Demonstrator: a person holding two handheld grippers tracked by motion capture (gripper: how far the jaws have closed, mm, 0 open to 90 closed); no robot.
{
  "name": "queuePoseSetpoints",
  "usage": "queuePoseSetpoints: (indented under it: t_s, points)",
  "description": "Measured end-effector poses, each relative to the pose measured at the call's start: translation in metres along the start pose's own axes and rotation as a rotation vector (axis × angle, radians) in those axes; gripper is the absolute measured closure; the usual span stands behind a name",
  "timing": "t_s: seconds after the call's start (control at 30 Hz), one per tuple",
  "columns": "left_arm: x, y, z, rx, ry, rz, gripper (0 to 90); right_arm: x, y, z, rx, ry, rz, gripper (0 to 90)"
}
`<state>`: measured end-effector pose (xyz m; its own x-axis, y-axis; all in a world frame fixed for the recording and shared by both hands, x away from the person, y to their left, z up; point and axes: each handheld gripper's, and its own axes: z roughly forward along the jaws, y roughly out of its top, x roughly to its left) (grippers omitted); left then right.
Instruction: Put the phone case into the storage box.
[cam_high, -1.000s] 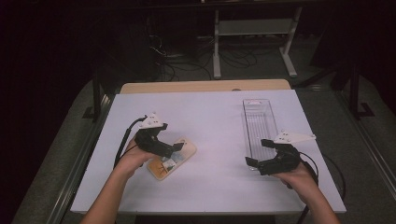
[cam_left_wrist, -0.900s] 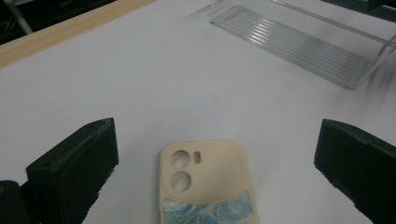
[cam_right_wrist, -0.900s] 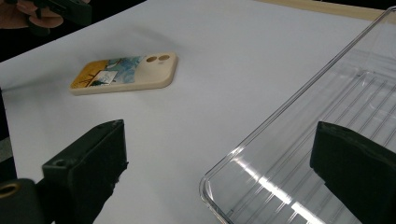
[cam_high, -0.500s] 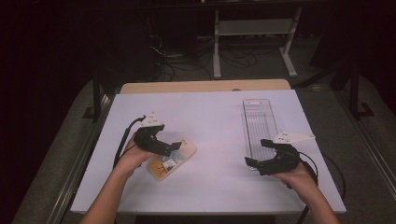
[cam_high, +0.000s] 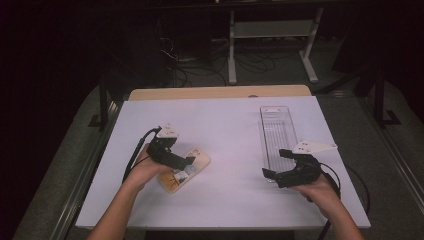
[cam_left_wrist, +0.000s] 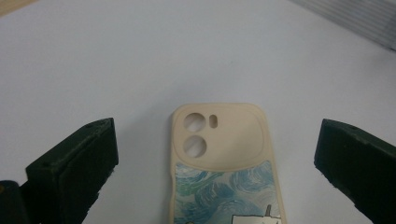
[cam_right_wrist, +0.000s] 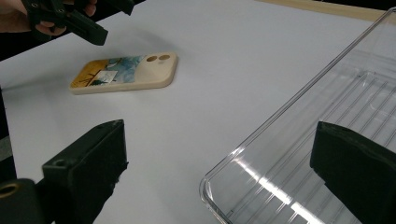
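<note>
**Both tongs apart, phone case flat on the sheet**

While my left gripper (cam_high: 184, 161) hangs just above the phone case (cam_high: 184, 170), its two black jaws stand wide apart, one on either side of the case and touching nothing. Seen along those jaws, the case (cam_left_wrist: 223, 163) lies flat on the white table sheet (cam_high: 230, 125), camera end pointing away from me. That end is plain cream, smooth and rounded at the corners, with two round holes and a small slot; below it the back carries a painted swirl of blue and white.

My right gripper (cam_high: 276, 165) sits at the near end of the clear plastic tray (cam_high: 278, 131), jaws likewise spread, and from the high view I cannot tell whether it touches the rim. From its own camera the tray (cam_right_wrist: 327, 116) is a long, shallow trough with thin glossy walls, a rounded corner and a ribbed floor; I see nothing in it. Farther off lies the case (cam_right_wrist: 126, 71), well apart from the tray, with my left gripper (cam_right_wrist: 88, 25) over its far end.

Behind the table, a pale wooden edge (cam_high: 220, 92) shows beyond the sheet, then dark floor with loose cables (cam_high: 250, 62) and a white metal stand (cam_high: 272, 30).
</note>
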<state>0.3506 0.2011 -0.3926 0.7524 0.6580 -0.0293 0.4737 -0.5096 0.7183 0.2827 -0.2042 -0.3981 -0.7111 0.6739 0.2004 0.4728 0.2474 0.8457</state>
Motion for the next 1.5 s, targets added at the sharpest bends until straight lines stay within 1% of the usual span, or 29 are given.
queuePoseSetpoints:
  t_s: [0.03,0.07,0.23,0.27,0.3,0.33,0.4,0.43,0.47,0.5,0.53,0.63,0.67,0.7,0.73,0.8,0.83,0.87,0.9,0.93,0.97,1.03,1.07,1.1,1.17,1.23,1.27,1.4,1.5]
  points:
    - [0.001,0.000,0.000,0.014,0.002,0.020,0.0,0.000,0.000,0.000,0.000,0.000,0.000,3.3]
    - [0.000,-0.001,0.002,0.018,-0.001,0.006,0.0,0.000,0.000,0.000,0.000,0.000,0.000,3.3]
    - [-0.001,-0.004,0.006,0.050,-0.011,0.012,0.0,0.000,0.000,0.000,0.001,0.000,0.000,3.3]
    - [0.000,-0.004,0.007,0.053,-0.004,0.020,0.0,0.000,0.000,0.000,0.001,0.000,0.001,3.3]
    - [-0.001,-0.005,0.008,0.055,-0.007,0.007,0.0,0.000,0.000,0.000,0.000,0.001,0.001,3.3]
    - [0.000,-0.006,0.009,0.066,-0.006,0.020,0.0,0.000,0.000,0.000,0.000,0.001,0.001,3.3]
    - [-0.001,-0.008,0.010,0.067,-0.006,0.001,0.0,0.000,0.000,0.000,-0.001,0.000,0.002,3.4]
    - [0.000,-0.008,0.011,0.077,-0.002,0.011,0.0,0.000,0.000,0.000,-0.001,0.000,0.003,3.3]
    - [-0.001,-0.009,0.012,0.076,-0.002,-0.005,0.0,0.000,0.000,0.000,-0.001,0.000,0.003,3.3]
    - [0.000,-0.010,0.012,0.079,0.004,0.009,0.0,0.000,0.000,0.000,-0.001,0.000,0.003,3.3]
    - [-0.001,-0.012,0.013,0.086,0.001,-0.006,0.0,0.000,0.000,-0.001,-0.001,0.000,0.001,3.3]
    - [0.000,-0.015,0.014,0.102,-0.003,-0.005,0.0,0.000,0.000,-0.001,-0.002,0.001,0.002,3.3]
    - [0.000,-0.016,0.015,0.106,-0.005,0.003,0.0,0.000,0.000,-0.001,-0.002,0.000,0.001,3.3]
    - [-0.002,-0.017,0.015,0.111,-0.006,-0.009,0.0,0.000,0.000,-0.001,-0.002,0.001,0.002,3.3]
    - [-0.002,-0.018,0.016,0.116,-0.007,0.002,0.0,0.000,0.000,-0.001,-0.003,0.001,0.002,3.4]
    - [-0.003,-0.021,0.017,0.128,-0.010,0.004,0.0,0.000,0.000,-0.001,-0.002,0.000,0.001,3.3]
    - [-0.003,-0.023,0.017,0.134,-0.006,0.012,0.0,0.000,0.000,-0.001,-0.002,0.000,0.001,3.4]
    - [-0.004,-0.024,0.017,0.136,-0.006,0.008,0.0,0.000,0.000,-0.001,-0.003,0.000,0.002,3.3]
    - [-0.003,-0.026,0.017,0.140,-0.006,0.016,0.0,0.000,0.000,-0.001,-0.003,0.000,0.001,3.3]
    - [-0.004,-0.027,0.017,0.142,-0.012,0.003,0.0,0.000,0.000,-0.001,-0.003,0.000,0.002,3.3]
    - [-0.004,-0.029,0.016,0.147,-0.011,0.013,0.0,0.000,0.000,-0.001,-0.002,0.000,0.002,3.4]
    - [-0.005,-0.032,0.017,0.142,-0.010,0.003,0.0,0.000,0.000,-0.001,0.000,0.000,0.001,3.3]
    - [-0.004,-0.033,0.016,0.157,-0.009,0.012,0.0,0.000,0.000,-0.001,0.001,0.001,0.002,3.3]
    - [-0.005,-0.034,0.017,0.148,-0.011,0.005,0.0,0.000,0.000,-0.001,0.000,0.000,0.001,3.4]
    - [-0.004,-0.036,0.017,0.158,-0.009,0.023,0.0,0.000,0.000,-0.001,0.000,0.000,0.001,3.4]
    - [-0.006,-0.037,0.018,0.158,-0.013,0.017,0.0,0.000,0.000,-0.001,0.000,0.000,0.002,3.4]
    - [-0.006,-0.038,0.018,0.162,-0.010,0.030,0.0,0.000,0.000,0.000,0.000,0.000,0.002,3.4]
    - [-0.010,-0.039,0.023,0.161,-0.013,0.018,0.0,0.000,0.000,0.000,0.001,0.000,-0.001,3.4]
    - [-0.010,-0.041,0.025,0.175,-0.014,0.025,0.0,0.000,0.000,0.000,0.002,-0.001,0.002,3.3]
